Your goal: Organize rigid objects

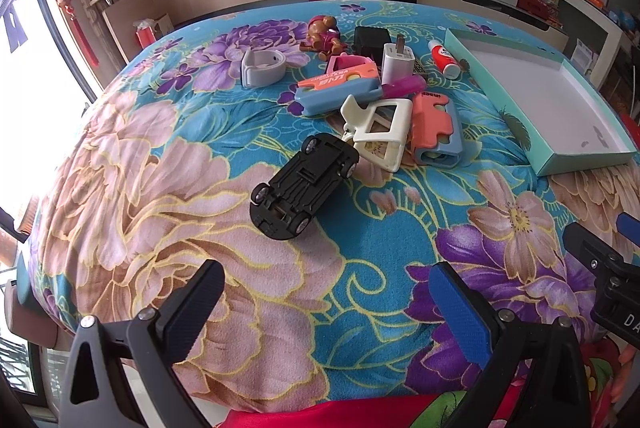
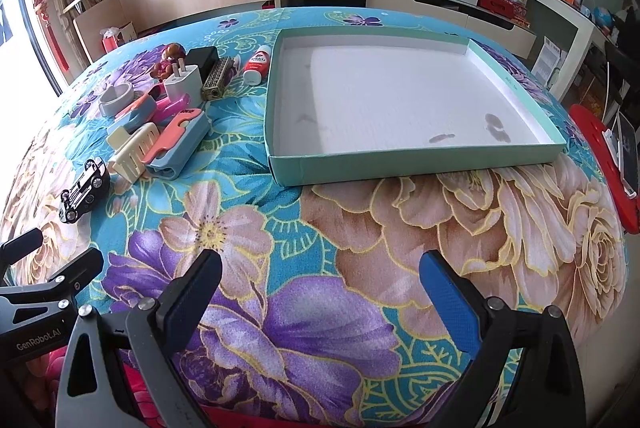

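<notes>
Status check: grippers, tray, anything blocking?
Left gripper open, right gripper open, both empty. Tray holds nothing. Toy car nearest, upside down. Path unobstructed.

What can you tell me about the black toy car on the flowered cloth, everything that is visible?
The black toy car is small and looks like hard plastic, with silver-hubbed wheels. It lies overturned, its ribbed black underside facing up in the left wrist view; the right wrist view shows white on its body. It rests on the flowered cloth, nearest the grippers, its far end beside the cream hair claw. Neither gripper touches it.
</notes>
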A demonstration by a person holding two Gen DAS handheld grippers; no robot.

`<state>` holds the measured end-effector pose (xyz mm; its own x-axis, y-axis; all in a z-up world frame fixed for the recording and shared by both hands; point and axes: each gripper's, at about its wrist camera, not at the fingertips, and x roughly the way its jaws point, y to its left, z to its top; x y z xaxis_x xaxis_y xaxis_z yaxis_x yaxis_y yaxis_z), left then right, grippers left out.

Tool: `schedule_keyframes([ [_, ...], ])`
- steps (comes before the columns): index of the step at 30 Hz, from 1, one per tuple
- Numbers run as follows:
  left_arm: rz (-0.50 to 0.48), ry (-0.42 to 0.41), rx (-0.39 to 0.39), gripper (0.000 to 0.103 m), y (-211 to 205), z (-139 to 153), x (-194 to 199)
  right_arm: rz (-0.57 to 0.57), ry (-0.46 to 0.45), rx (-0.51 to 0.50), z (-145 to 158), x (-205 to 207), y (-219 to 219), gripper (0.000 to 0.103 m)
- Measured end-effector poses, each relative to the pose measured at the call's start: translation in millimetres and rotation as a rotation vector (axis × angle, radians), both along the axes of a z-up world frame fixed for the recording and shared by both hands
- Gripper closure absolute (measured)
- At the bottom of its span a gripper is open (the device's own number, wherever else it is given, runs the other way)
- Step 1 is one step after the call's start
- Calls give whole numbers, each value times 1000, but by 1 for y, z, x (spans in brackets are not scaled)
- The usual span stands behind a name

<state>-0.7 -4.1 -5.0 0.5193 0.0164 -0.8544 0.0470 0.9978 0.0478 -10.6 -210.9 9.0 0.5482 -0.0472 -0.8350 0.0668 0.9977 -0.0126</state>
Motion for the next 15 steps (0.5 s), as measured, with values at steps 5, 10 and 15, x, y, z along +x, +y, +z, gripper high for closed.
schedule_keyframes([
  [5,-1,1,0,0,0,0,0,-1,1,1,-1,0,0,4],
  [10,-1,3,-3,0,0,-2,0,-6,3,4,-2,0,-1,4],
  [15,-1,3,-4,0,0,-2,-1,-9,4,6,-2,1,-1,4],
])
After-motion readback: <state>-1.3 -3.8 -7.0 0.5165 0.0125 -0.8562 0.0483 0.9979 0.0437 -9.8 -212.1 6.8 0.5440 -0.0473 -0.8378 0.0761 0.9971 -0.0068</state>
